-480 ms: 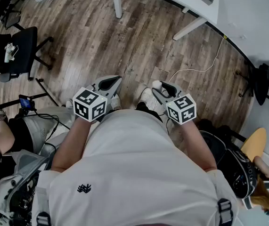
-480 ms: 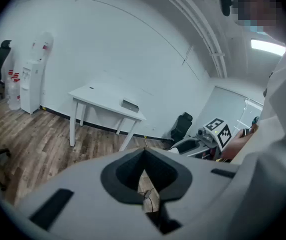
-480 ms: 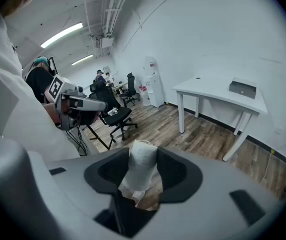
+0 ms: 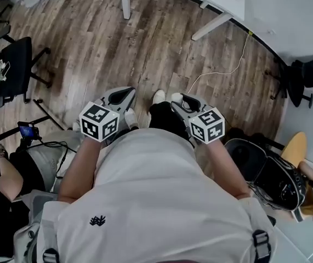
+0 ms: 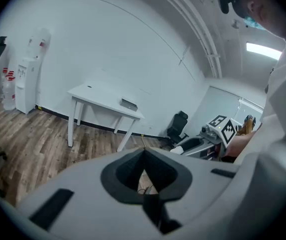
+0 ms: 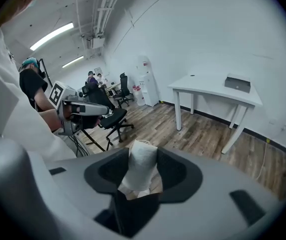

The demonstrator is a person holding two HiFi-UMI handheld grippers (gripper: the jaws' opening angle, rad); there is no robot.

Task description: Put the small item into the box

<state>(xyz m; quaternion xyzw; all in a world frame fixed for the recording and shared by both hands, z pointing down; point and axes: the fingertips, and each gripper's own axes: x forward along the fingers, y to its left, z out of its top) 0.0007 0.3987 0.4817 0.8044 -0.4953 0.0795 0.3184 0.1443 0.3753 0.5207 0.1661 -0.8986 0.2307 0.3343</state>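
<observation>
I hold both grippers in front of my waist, above a wooden floor. My right gripper [image 4: 179, 99] [image 6: 143, 153] is shut on a small white wrapped item [image 6: 138, 165] that stands upright between its dark pads; its white end [image 4: 176, 97] shows at the jaw tips in the head view. My left gripper [image 4: 126, 95] [image 5: 144, 156] has its jaws together with nothing in them. A flat grey box [image 6: 238, 84] [image 5: 128, 104] lies on a white table [image 6: 205, 86] [image 5: 95, 95] across the room, far from both grippers.
Black office chairs [image 4: 11, 64] [image 6: 107, 116] stand to my left, another chair [image 5: 177, 126] by the far wall. A seated person [image 4: 3, 174] and tripod gear are at lower left. An open black case [image 4: 266, 169] lies at right. A white cable [image 4: 227, 70] trails over the floor.
The floor, chairs and table have shifted in the head view and a white shoe now shows ahead, as in a step. Both grippers keep their pose; the right still holds the white item.
</observation>
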